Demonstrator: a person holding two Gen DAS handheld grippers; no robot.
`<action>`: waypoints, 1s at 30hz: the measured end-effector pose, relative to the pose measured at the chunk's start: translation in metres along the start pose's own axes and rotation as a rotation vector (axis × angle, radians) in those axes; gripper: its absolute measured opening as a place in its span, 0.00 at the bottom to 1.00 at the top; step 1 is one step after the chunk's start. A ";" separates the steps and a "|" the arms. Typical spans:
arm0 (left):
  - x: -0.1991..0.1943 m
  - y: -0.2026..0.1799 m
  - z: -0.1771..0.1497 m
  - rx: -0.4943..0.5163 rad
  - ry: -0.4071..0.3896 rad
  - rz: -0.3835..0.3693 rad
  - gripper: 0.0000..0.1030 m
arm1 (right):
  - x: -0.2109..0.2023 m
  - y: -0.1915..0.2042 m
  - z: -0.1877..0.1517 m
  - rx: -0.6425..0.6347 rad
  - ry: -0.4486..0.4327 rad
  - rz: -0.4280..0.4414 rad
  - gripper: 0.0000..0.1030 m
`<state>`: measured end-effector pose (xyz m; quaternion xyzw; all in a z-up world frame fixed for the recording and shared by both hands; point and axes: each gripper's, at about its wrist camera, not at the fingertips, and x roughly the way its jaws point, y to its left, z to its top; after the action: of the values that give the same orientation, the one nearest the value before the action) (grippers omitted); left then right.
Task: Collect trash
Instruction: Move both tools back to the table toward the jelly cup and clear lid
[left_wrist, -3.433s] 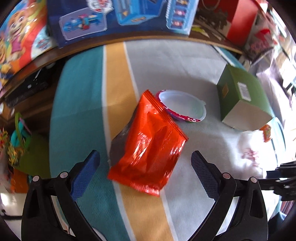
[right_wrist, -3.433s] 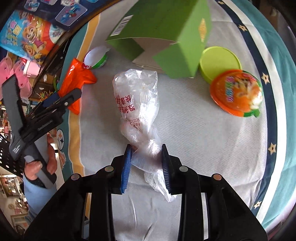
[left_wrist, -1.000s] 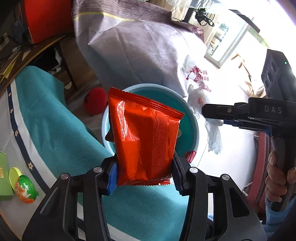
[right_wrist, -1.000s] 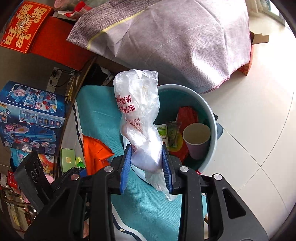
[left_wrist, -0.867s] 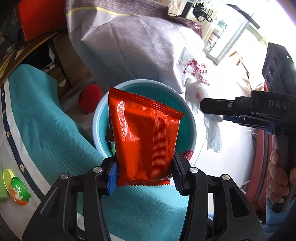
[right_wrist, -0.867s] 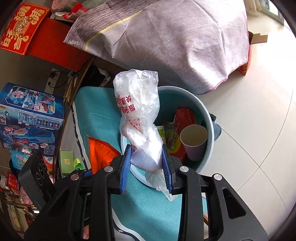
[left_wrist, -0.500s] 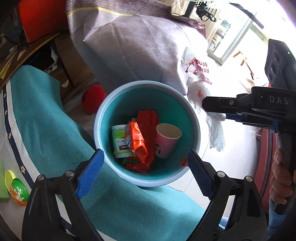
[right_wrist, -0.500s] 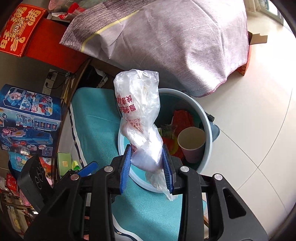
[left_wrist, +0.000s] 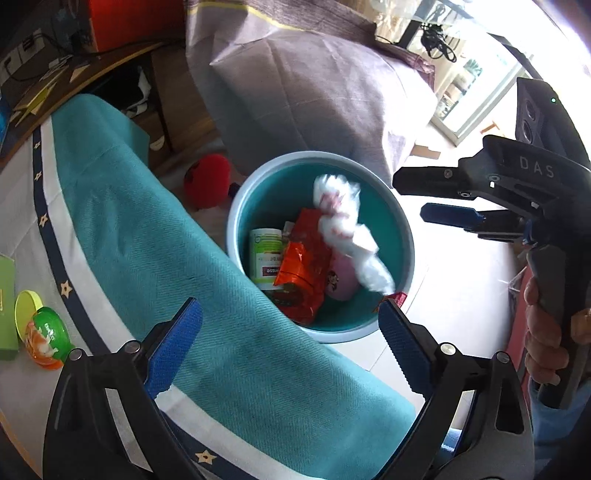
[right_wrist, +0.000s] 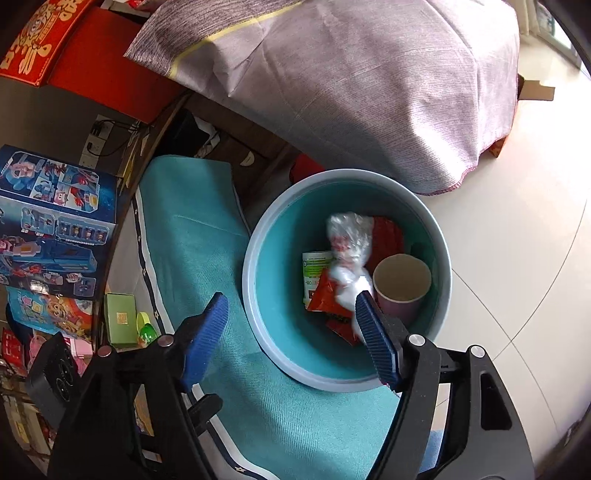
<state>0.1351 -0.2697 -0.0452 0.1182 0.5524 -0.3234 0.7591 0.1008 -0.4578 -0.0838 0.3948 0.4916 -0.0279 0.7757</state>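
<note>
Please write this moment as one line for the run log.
left tongs: open, empty | right tongs: open, empty | plastic bag: blurred, in bin | red wrapper: in bin

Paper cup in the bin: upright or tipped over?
Upright: in the right wrist view, the paper cup shows its round open mouth facing up, inside the bin.

Pale glossy floor tiles (right_wrist: 524, 229) run off at my three o'clock, daylight glaring on them. Large furniture under a grey-lilac cover (right_wrist: 354, 81) fills twelve o'clock. Teal tablecloth (right_wrist: 192, 243) at seven. Bright glass door (left_wrist: 476, 99) at one o'clock in my left view.
</note>
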 end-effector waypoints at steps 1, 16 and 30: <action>-0.003 0.005 -0.002 -0.016 -0.005 0.002 0.93 | 0.002 0.001 0.001 0.000 0.009 0.000 0.70; -0.040 0.054 -0.041 -0.110 -0.046 0.047 0.94 | 0.003 0.018 -0.037 0.019 0.035 -0.005 0.76; -0.084 0.111 -0.098 -0.204 -0.111 0.065 0.94 | 0.013 0.088 -0.078 -0.087 0.059 -0.030 0.80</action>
<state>0.1142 -0.1018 -0.0240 0.0400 0.5354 -0.2465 0.8068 0.0878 -0.3425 -0.0586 0.3538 0.5208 -0.0063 0.7769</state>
